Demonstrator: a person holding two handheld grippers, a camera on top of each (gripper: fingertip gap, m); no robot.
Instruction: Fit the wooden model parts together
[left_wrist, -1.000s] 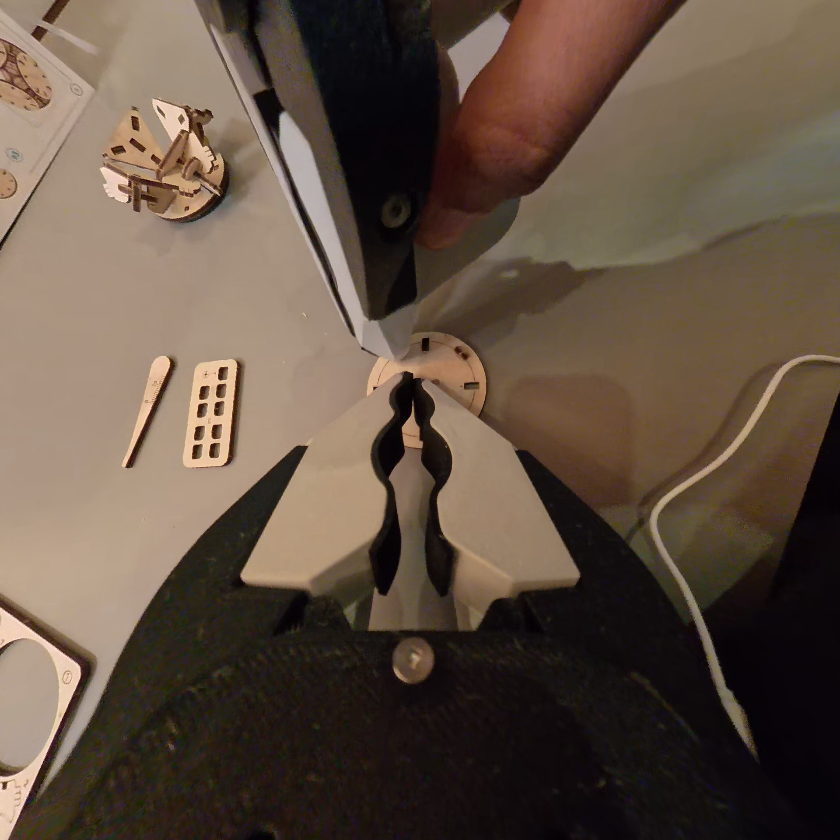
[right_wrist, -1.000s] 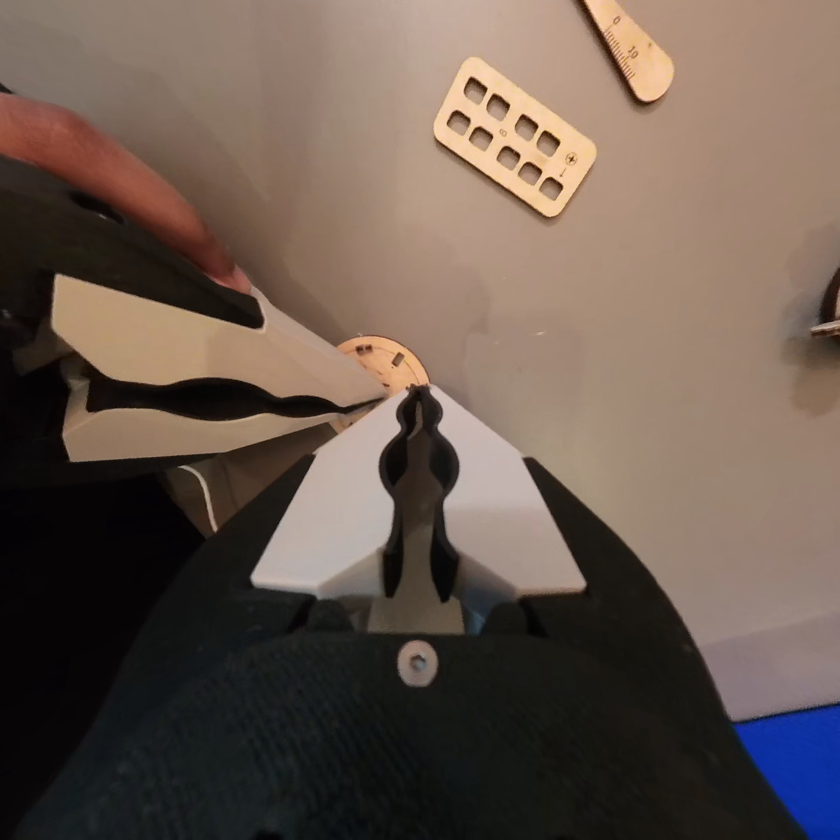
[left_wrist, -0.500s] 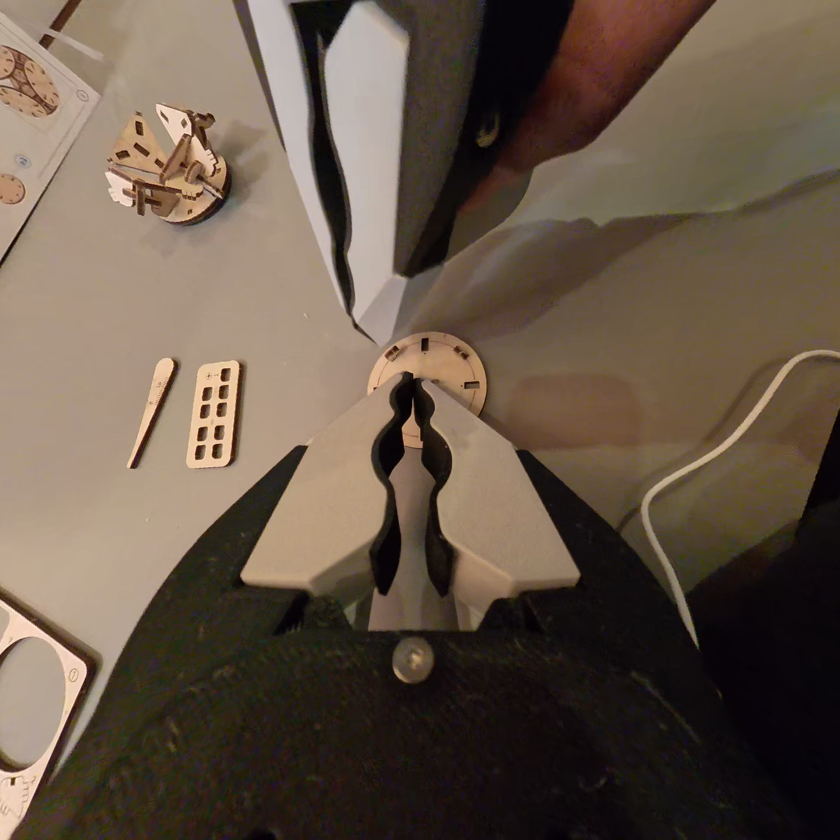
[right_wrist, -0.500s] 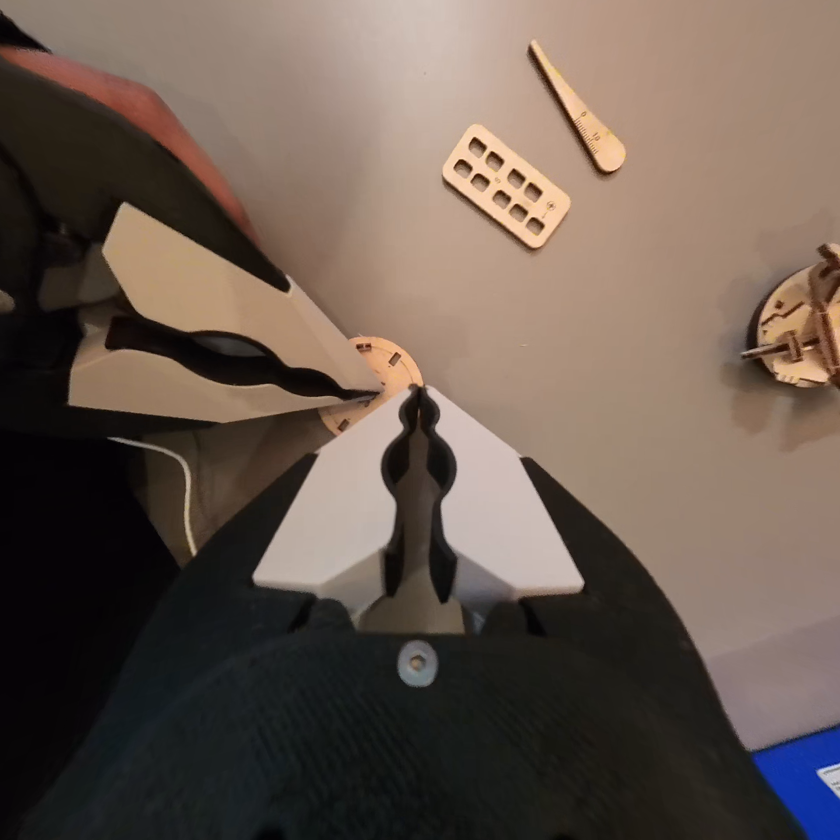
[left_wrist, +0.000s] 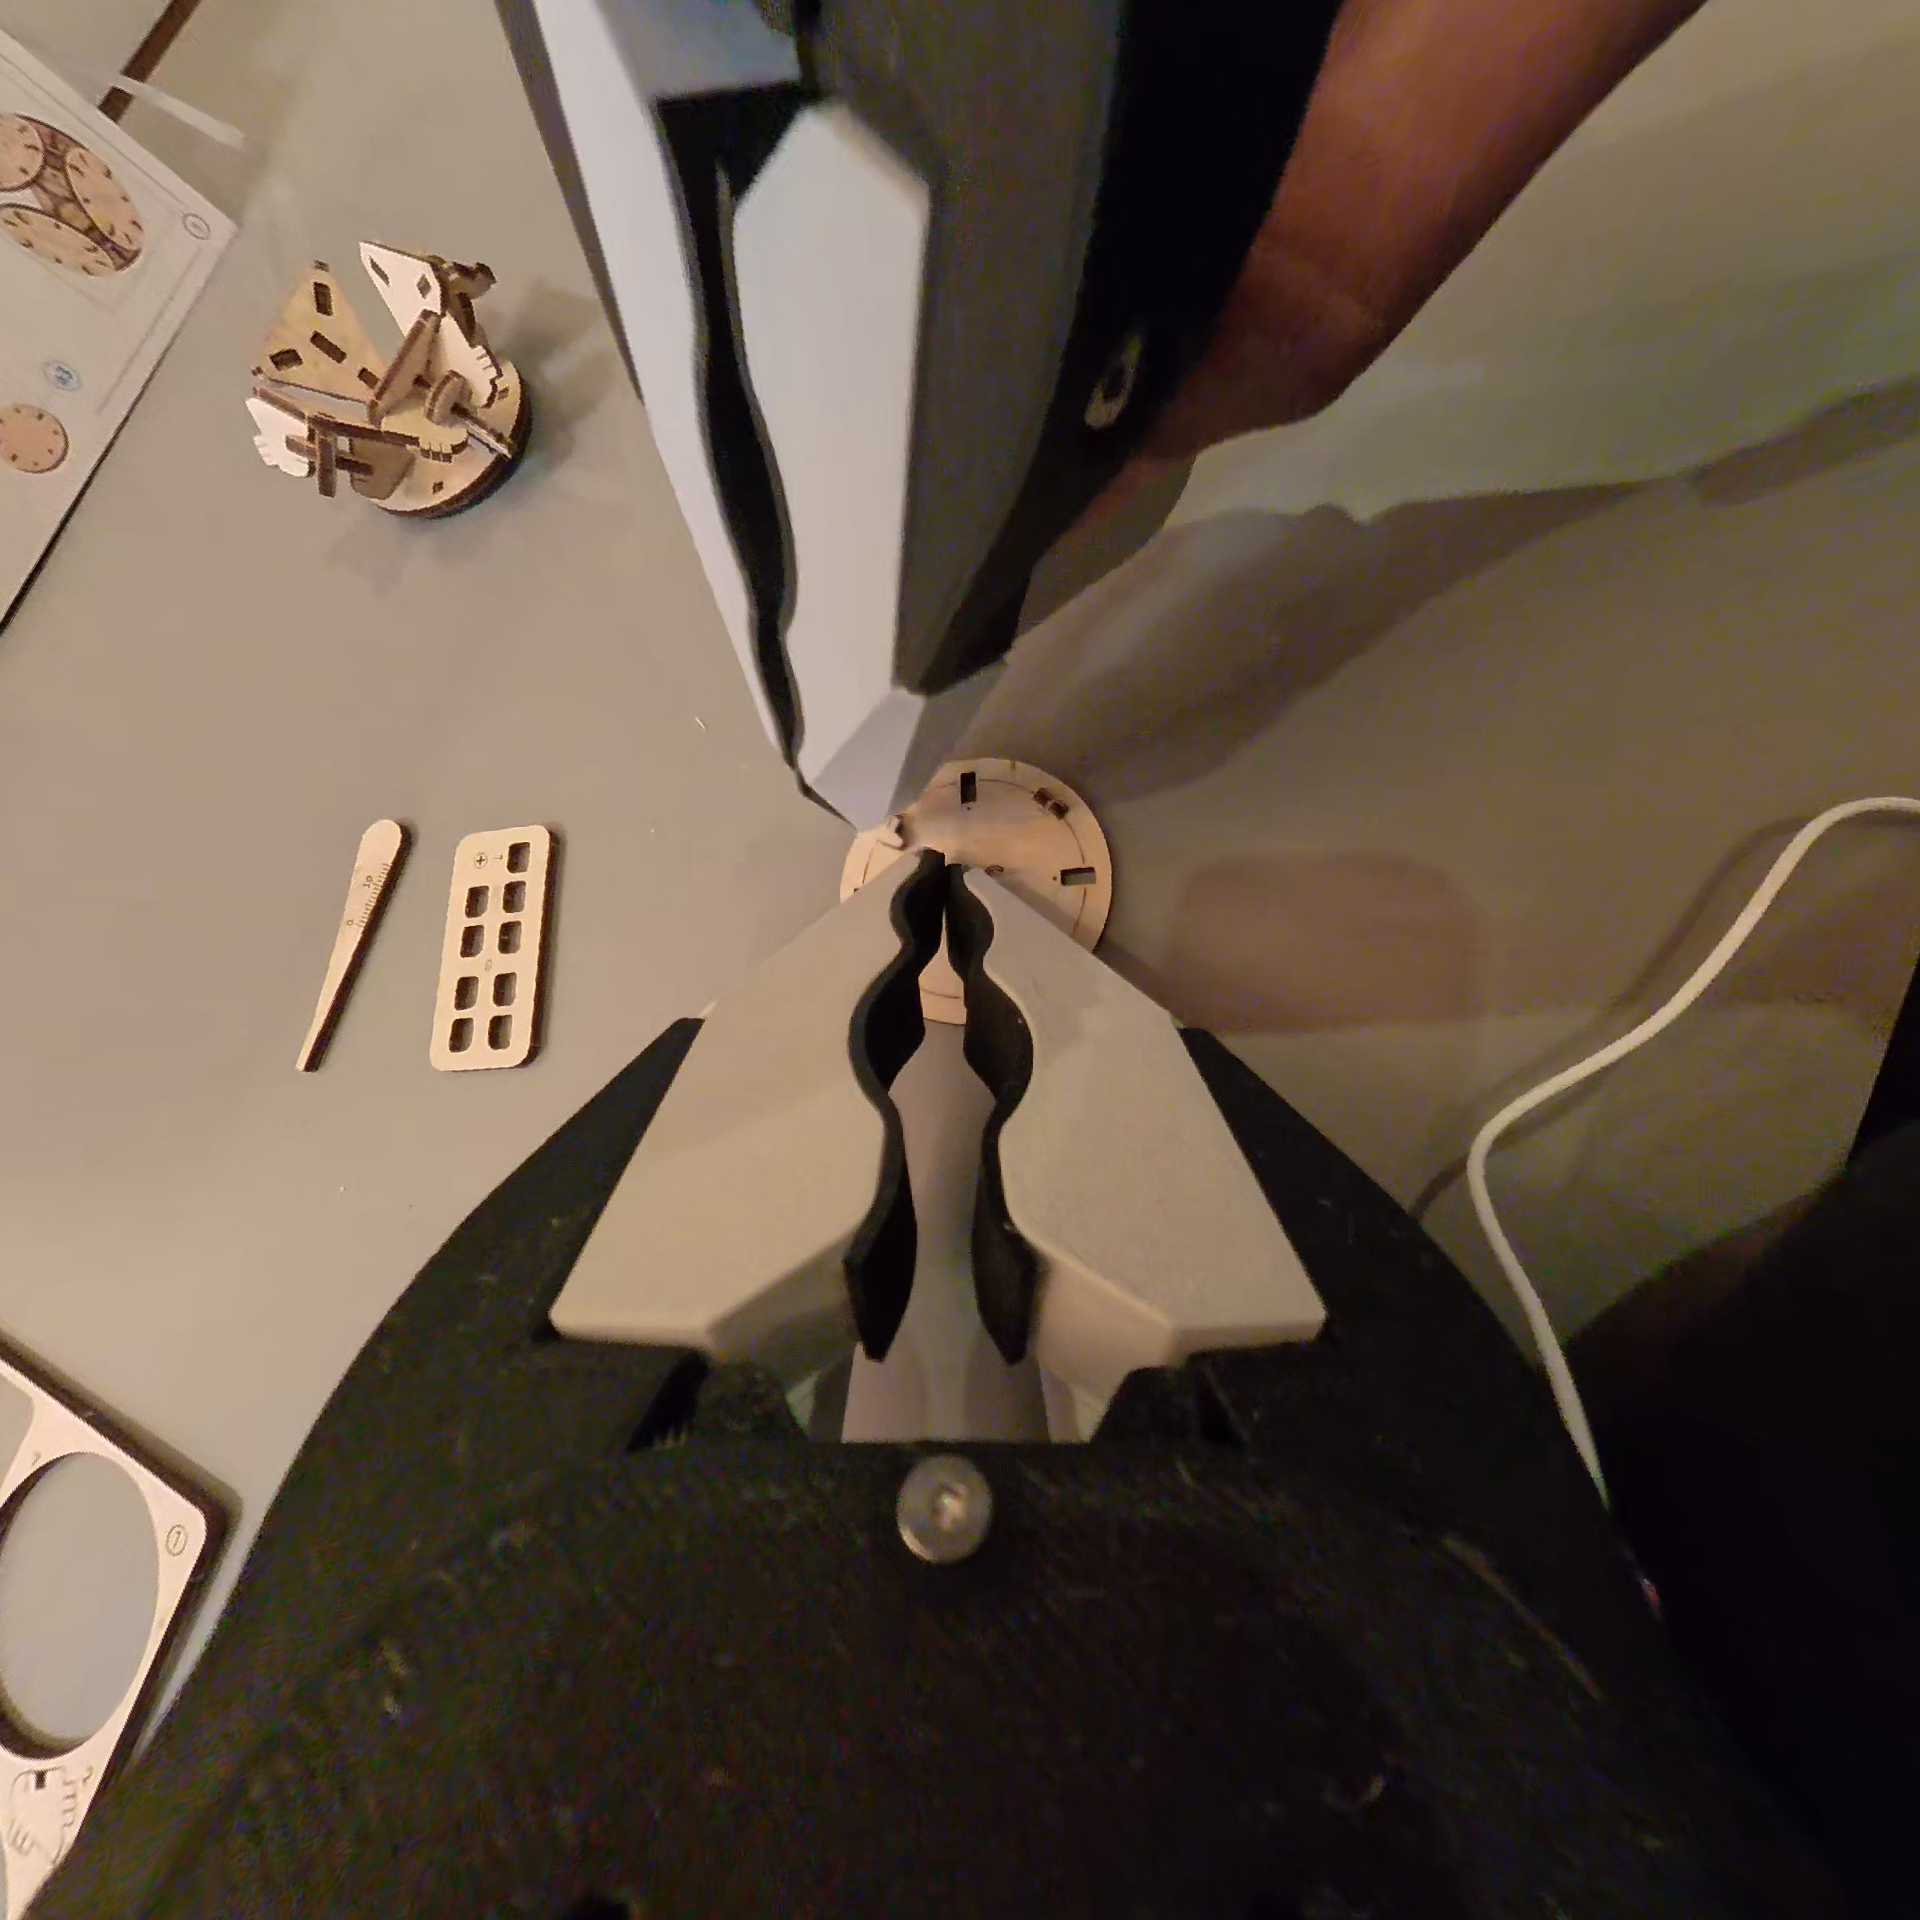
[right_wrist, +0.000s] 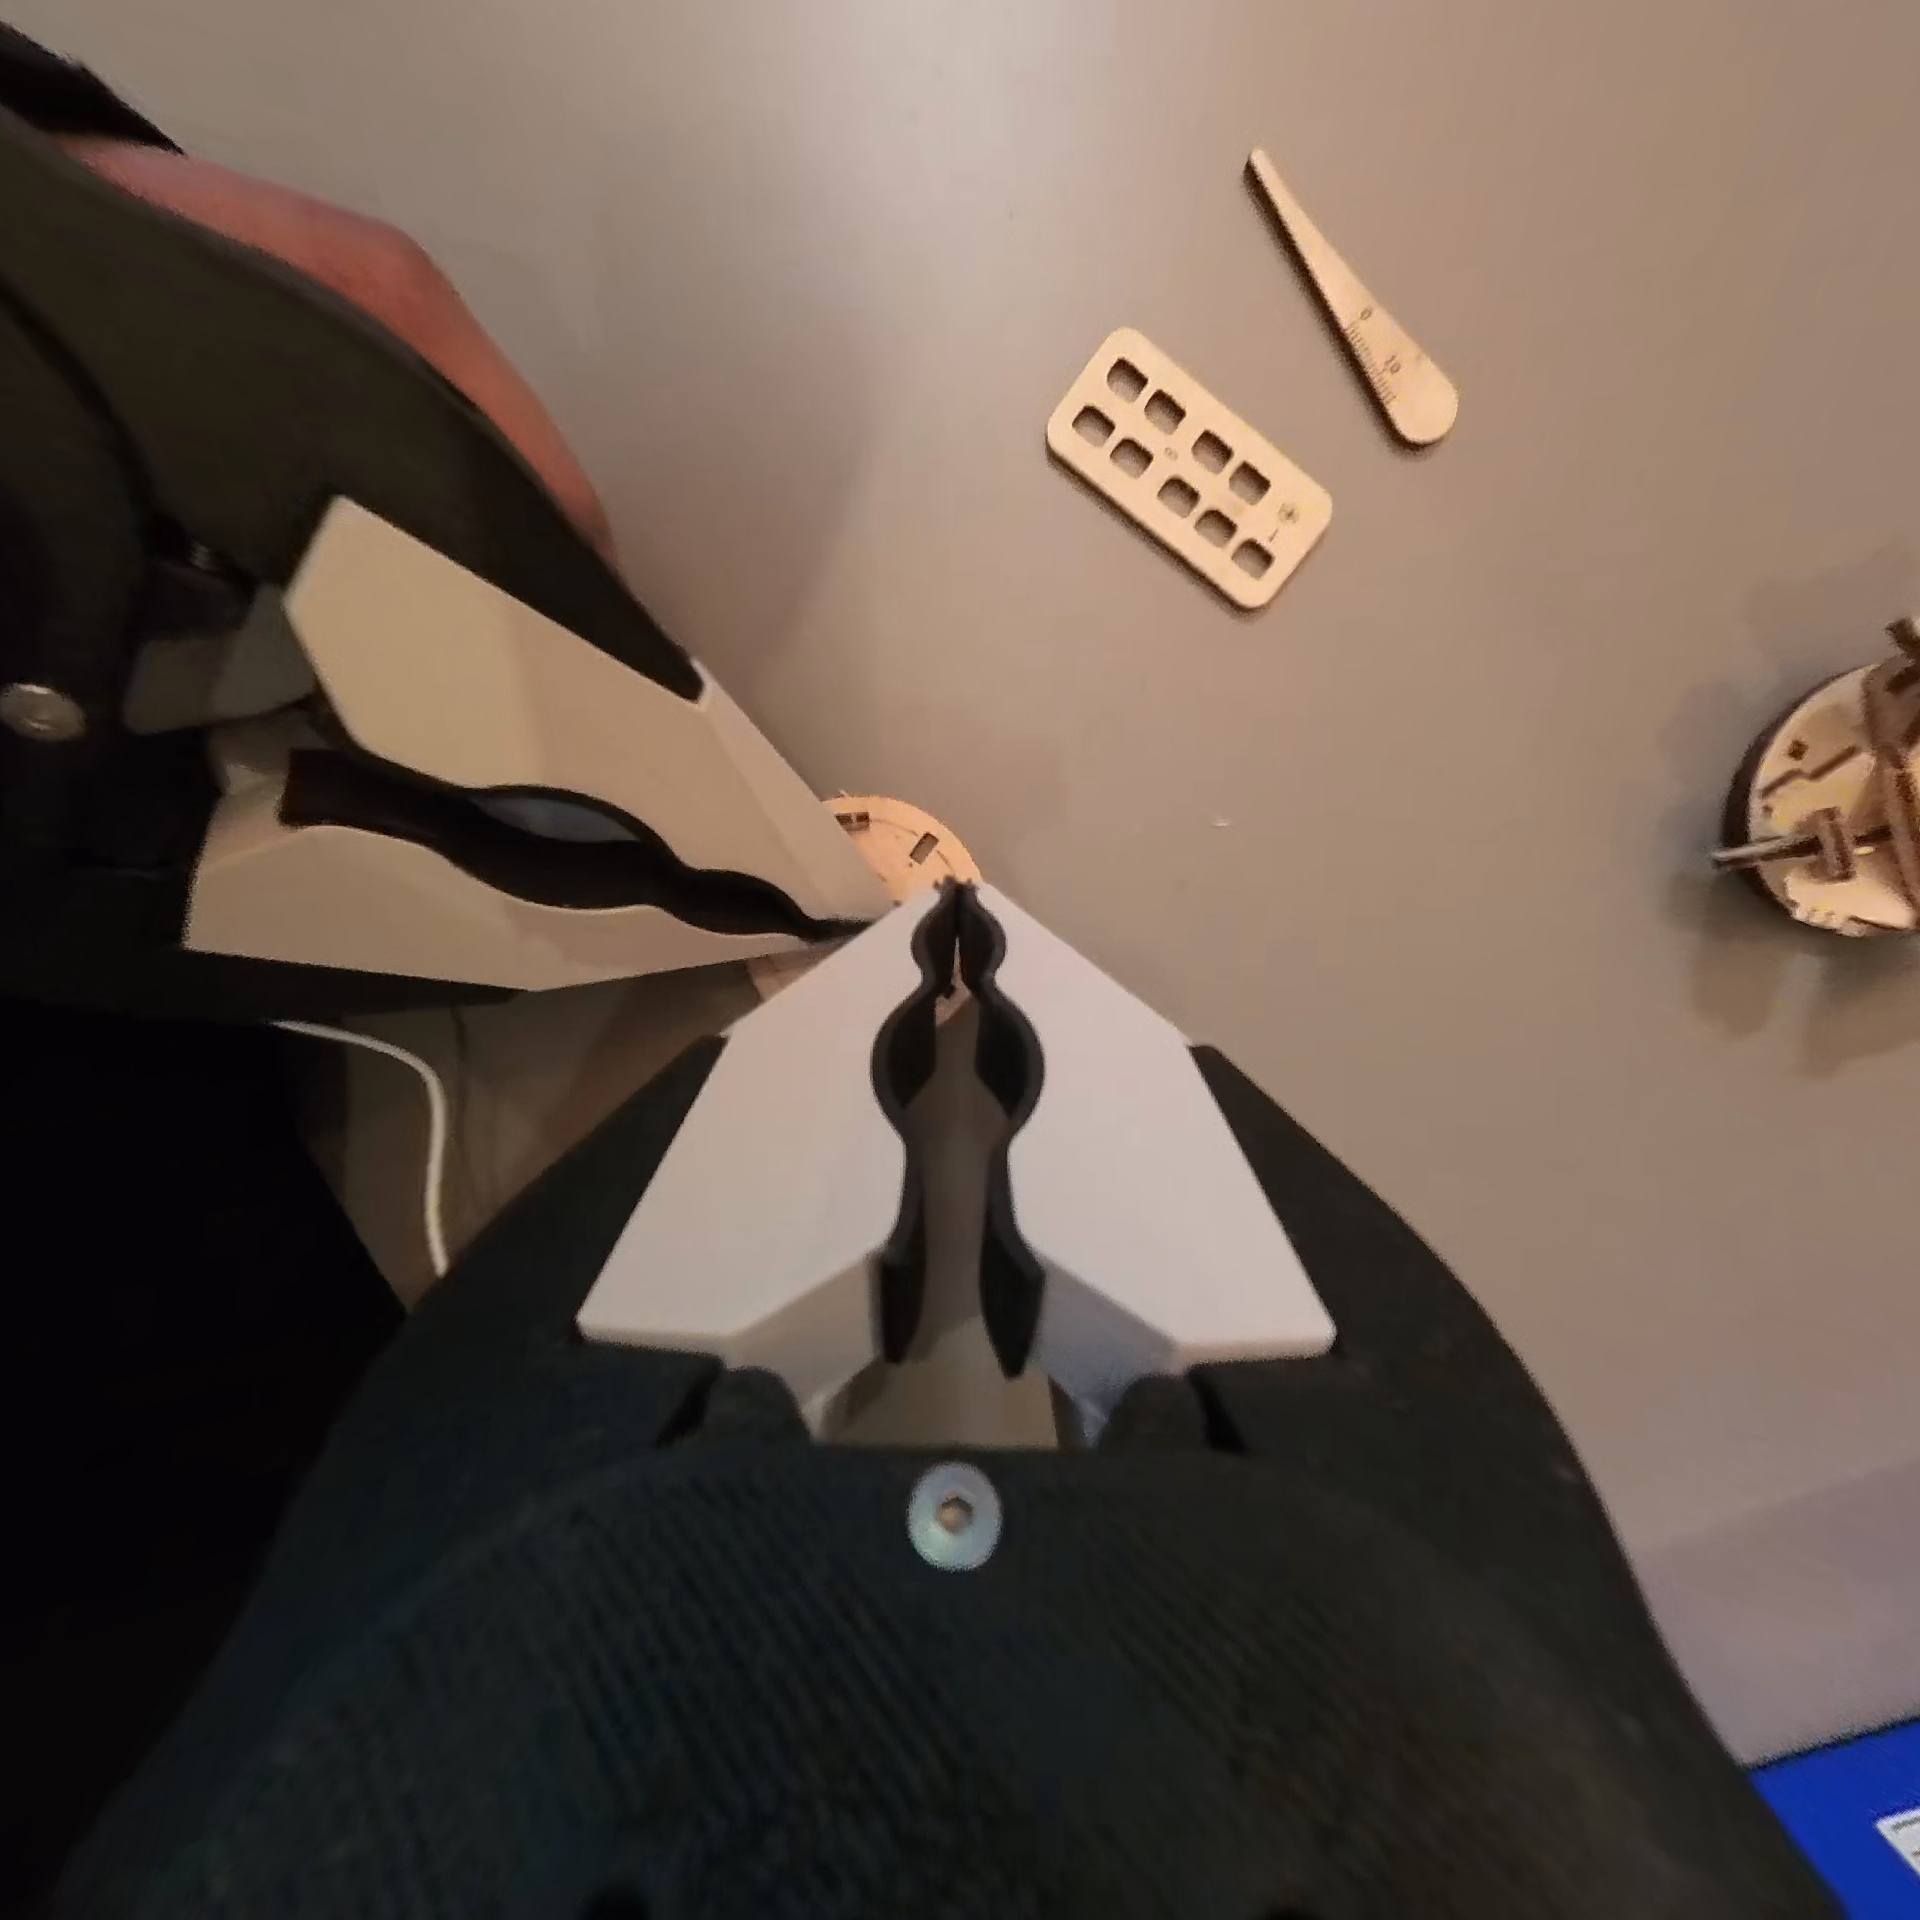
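Tools — left tool (left_wrist: 943, 868), right tool (right_wrist: 956, 899) — meet closed over wooden disc (left_wrist: 1049, 831).

White cable (left_wrist: 1538, 1091), blue mat (right_wrist: 1839, 1808).

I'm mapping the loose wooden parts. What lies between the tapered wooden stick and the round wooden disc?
The wooden plate with ten slots lies between the stick and the disc, plainly in the left wrist view.

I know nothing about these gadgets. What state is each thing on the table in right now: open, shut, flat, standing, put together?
Left gripper: jaws shut, tips over the round wooden disc.
Right gripper: jaws shut, tips at the disc.
Round wooden disc: flat on the grey table.
Slotted wooden plate: flat.
Tapered wooden stick: flat.
Small wooden model: assembled, standing.
White cable: loose.
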